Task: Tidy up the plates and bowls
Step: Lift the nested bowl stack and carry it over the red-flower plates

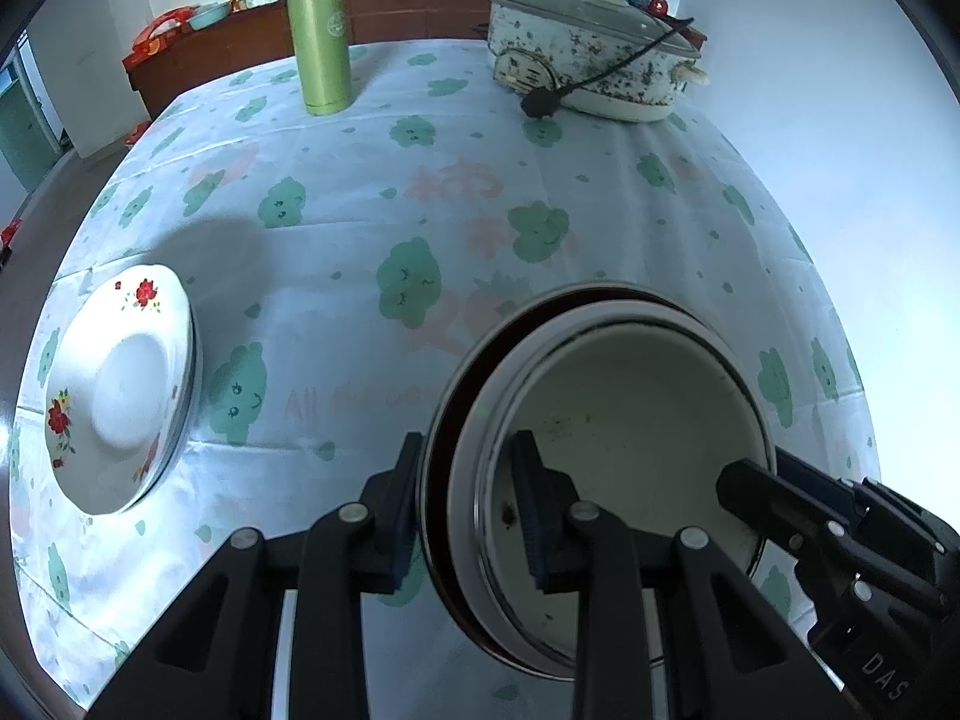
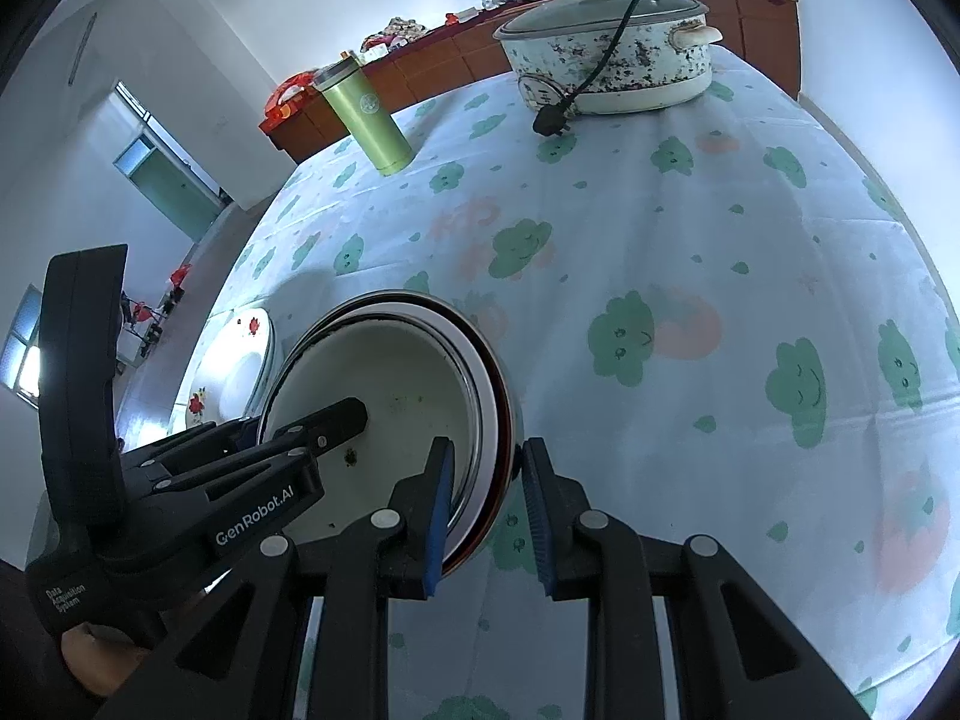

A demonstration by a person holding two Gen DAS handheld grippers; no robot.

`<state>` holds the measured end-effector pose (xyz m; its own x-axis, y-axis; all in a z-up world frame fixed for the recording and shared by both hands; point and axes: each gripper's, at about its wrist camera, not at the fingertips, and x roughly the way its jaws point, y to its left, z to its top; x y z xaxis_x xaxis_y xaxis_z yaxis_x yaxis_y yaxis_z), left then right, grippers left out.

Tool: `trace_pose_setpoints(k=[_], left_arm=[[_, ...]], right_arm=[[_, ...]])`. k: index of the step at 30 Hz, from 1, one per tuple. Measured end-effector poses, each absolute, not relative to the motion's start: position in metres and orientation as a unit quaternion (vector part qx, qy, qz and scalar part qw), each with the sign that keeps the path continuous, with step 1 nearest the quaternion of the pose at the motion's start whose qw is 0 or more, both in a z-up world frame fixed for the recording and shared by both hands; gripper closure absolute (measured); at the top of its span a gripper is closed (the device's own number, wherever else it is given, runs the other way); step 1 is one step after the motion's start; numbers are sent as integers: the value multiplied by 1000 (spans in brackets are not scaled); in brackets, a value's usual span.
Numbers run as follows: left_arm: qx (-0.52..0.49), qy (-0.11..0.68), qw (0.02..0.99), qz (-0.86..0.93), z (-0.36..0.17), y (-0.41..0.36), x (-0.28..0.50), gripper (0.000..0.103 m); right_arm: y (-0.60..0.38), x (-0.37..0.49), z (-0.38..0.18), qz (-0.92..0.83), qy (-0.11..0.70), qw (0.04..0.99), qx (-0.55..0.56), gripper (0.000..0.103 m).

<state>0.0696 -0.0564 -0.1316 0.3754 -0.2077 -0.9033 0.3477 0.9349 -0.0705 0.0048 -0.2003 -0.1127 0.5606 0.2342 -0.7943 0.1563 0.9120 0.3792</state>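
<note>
Both grippers' fingers (image 1: 468,516) (image 2: 489,516) hide the stacked bowls' (image 1: 630,408) near rims.

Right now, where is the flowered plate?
In the left wrist view the flowered plate lies at the table's left edge, apart from the nested bowls, with the green flask far behind.

The nested bowls (image 1: 630,420) look like enamelled metal, their cream inside smooth, faintly glossy and speckled with dark chips, the rims dark and shiny. The flowered plates (image 1: 114,390) at the left look like glazed ceramic, white and glossy. The tablecloth (image 1: 480,150) is thin printed cloth or plastic sheet with crease lines and a slight sheen. The far green flask (image 1: 318,48) has a matt metallic body. The electric pot (image 1: 594,66) has worn, flaking paint and a glass lid. Each gripper is matt black plastic with ribbed blue pads (image 2: 441,516).
</note>
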Motion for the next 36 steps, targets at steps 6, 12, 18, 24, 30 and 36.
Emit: trace_pose_setpoints(k=[6,12,18,24,30,36], left_arm=[[68,534,825,-173,-131,-58,61,76],[69,534,824,-174,-130,-58,50,76],[64,534,826,-167,-129,-52,42,76],[58,534,829,-156,-129,-45,31,76],[52,535,831,-145,-129,-39,19,76],[42,539,831,-131,-130,-29,9,76]], right_arm=[[-201,-6,-111,18,469,858,211,77],[-202,-16,-110,16,469,858,211,77],[-198,-22,-108,21,470,858,207,77],[-193,-28,-109,33,473,858,201,77],[-188,-37,-109,43,473,858,194,77],[-182,-43,-110,57,475,857,191,77]])
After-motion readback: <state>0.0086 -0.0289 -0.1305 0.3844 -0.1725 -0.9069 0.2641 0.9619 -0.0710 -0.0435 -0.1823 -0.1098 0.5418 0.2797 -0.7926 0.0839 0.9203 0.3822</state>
